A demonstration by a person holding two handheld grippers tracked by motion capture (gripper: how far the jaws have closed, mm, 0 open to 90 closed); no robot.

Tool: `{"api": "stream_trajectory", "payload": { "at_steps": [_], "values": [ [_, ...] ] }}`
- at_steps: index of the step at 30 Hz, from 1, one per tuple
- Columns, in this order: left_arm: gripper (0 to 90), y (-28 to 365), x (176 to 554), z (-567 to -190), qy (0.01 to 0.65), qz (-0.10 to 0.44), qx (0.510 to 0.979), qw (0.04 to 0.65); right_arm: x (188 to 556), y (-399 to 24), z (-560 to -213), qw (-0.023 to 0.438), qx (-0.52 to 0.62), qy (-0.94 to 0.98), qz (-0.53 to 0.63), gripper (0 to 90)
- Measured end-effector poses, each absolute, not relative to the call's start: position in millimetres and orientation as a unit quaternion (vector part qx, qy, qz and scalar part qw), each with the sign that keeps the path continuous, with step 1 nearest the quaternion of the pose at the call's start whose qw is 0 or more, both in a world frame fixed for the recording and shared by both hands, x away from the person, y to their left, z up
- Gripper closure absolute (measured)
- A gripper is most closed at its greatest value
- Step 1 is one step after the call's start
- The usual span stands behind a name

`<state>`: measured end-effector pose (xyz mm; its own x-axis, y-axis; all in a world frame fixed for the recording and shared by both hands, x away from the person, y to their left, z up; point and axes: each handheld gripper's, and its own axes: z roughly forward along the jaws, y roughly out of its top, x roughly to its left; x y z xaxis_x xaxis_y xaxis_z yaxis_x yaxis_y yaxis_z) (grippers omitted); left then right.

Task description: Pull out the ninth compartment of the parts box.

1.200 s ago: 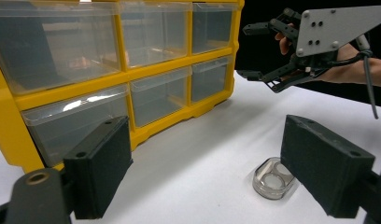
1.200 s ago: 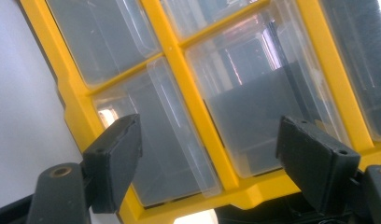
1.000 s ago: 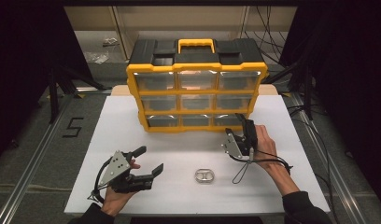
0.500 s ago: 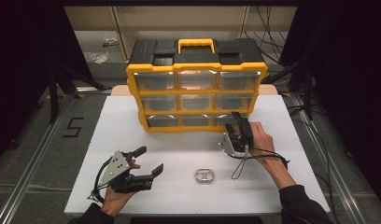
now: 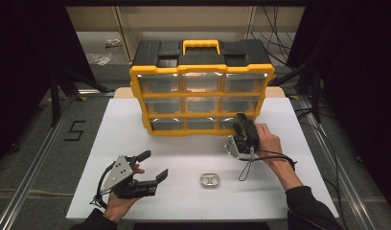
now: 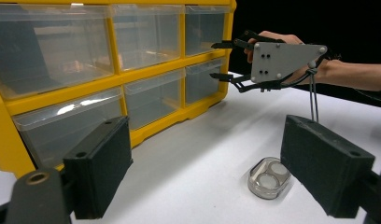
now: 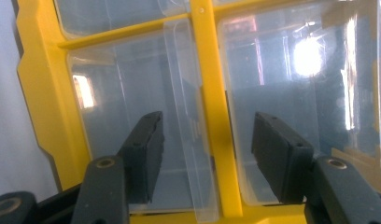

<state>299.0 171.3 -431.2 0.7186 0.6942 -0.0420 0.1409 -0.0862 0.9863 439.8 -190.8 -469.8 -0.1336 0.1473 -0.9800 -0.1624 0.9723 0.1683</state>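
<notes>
Left gripper (image 5: 153, 167) is just parked at the near left of the white table (image 5: 184, 201), jaws spread wide with nothing between them, so it's basically idling. Moving right, there's a small clear case (image 5: 210, 180) lying flat on the table between the two hands, touching neither. Then the right gripper (image 5: 240, 123) is up against the yellow organizer (image 5: 201, 86), at its bottom right drawer (image 6: 203, 80). Its jaws have just been closing, and in the right gripper view the drawer's clear pull lip (image 7: 186, 116) sits between the pads (image 7: 149, 149), but they aren't pressing on it yet, so not a grip so far. Looks to me like the step is getting hold of that drawer to open it. Next move would be finishing the squeeze on the lip, then pulling straight out toward the person
</notes>
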Motion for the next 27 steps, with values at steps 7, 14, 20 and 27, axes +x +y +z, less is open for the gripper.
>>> {"api": "stream_trajectory", "payload": {
  "at_steps": [7, 14, 20, 27],
  "values": [
    [15.9, 171.1, 298.7, -431.2, 0.297, 0.229, 0.702, 0.606, 442.0, -188.5, -472.6, 0.662, -0.011, 0.742, 0.109, 45.3],
    [16.0, 170.8, 298.6, -431.2, 0.297, 0.229, 0.703, 0.605, 446.4, -189.1, -473.2, 0.664, -0.012, 0.740, 0.102, 47.5],
    [16.2, 171.0, 298.5, -431.1, 0.298, 0.229, 0.702, 0.605, 447.3, -188.6, -474.3, 0.672, -0.019, 0.735, 0.093, 50.1],
    [16.3, 170.7, 298.7, -431.4, 0.299, 0.230, 0.704, 0.602, 447.8, -188.1, -475.2, 0.676, -0.028, 0.730, 0.092, 54.0]
  ]
}}
